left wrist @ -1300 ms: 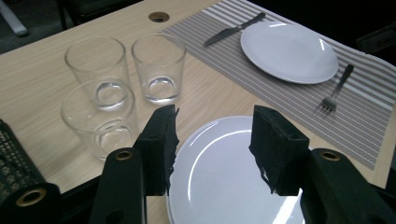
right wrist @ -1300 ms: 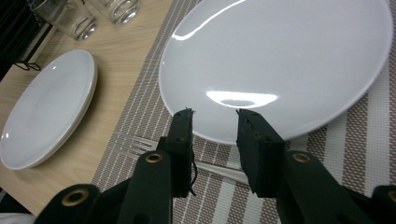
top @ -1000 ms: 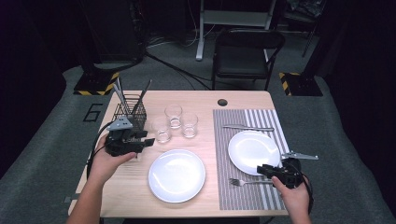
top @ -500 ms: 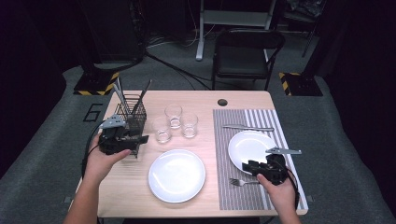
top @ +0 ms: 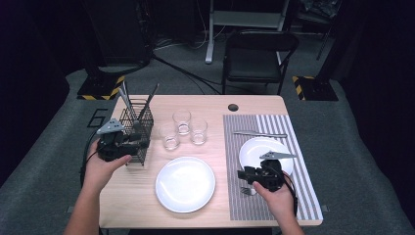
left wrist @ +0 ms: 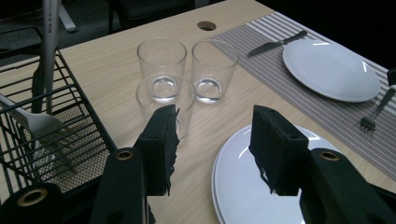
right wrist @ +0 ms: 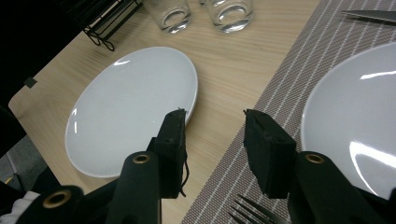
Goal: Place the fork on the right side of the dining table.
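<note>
Near edge: right gripper (top: pixel 243 175) agape, empty, over the mat's left border above the fork (top: pixel 248 191), w/ the bare plate (top: pixel 185 184) awaiting cutlery; farther, left gripper (top: pixel 143 143) likewise unclenched at the wire basket (top: pixel 138 128), so I'd say half laid.

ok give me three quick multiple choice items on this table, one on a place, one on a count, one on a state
1. Where does the knife lie?
A. in the basket
B. on the striped mat, beyond the plate there
C. on the bare wood by the glasses

2. How many glasses stand on the table?
A. two
B. three
C. five

3. How do the right gripper's jaws stand?
A. apart, holding nothing
B. shut on a fork
C. shut on a plate rim

Key: 1 B, the high view shows it on the mat past the plate. 2 B, three glasses cluster by the basket. 3 A, the right gripper view shows table between the jaws.
</note>
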Demonstrator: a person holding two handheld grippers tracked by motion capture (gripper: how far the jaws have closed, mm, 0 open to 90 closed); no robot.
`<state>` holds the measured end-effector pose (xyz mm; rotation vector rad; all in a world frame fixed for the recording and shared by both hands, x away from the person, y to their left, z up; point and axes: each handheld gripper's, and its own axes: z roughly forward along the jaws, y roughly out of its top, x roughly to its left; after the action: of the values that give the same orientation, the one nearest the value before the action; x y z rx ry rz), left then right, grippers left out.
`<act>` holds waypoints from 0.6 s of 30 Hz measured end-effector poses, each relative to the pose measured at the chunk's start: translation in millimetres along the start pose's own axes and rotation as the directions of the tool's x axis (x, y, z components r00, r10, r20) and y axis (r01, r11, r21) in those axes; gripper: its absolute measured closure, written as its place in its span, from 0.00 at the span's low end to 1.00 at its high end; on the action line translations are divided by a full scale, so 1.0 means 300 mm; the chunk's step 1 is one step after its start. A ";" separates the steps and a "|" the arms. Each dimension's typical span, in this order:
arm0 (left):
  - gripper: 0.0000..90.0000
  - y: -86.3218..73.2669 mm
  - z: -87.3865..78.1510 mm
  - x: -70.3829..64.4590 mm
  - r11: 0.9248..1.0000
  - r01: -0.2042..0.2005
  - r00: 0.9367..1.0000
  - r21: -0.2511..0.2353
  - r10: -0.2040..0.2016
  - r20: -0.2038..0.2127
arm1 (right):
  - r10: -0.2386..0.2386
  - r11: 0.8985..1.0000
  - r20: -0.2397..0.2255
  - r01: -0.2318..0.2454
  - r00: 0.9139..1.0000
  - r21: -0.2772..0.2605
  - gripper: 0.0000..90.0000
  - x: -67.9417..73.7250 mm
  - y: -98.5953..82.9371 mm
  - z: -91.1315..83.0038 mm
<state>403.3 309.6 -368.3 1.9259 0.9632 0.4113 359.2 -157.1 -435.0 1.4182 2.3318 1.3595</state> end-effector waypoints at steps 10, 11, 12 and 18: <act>0.56 -0.007 -0.006 0.013 1.000 0.014 1.000 0.008 -0.014 -0.010 | -0.080 0.997 -0.026 0.080 0.996 0.005 0.61 0.048 0.017 0.068; 0.56 -0.008 -0.005 0.012 1.000 0.016 1.000 0.007 -0.016 -0.010 | -0.087 0.996 -0.027 0.087 0.996 0.006 0.61 0.050 0.020 0.073; 0.55 -0.008 -0.006 0.011 1.000 0.011 1.000 0.012 -0.011 -0.010 | -0.093 0.996 -0.030 0.093 0.995 0.006 0.61 0.052 0.024 0.079; 0.53 -0.012 -0.015 0.006 1.000 0.009 1.000 0.012 -0.009 -0.011 | -0.147 0.989 -0.027 0.146 0.989 -0.020 0.58 0.064 0.065 0.113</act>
<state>400.1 314.6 -369.1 1.9317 0.9837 0.4123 377.9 -117.8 -434.7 1.2034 2.3811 1.3646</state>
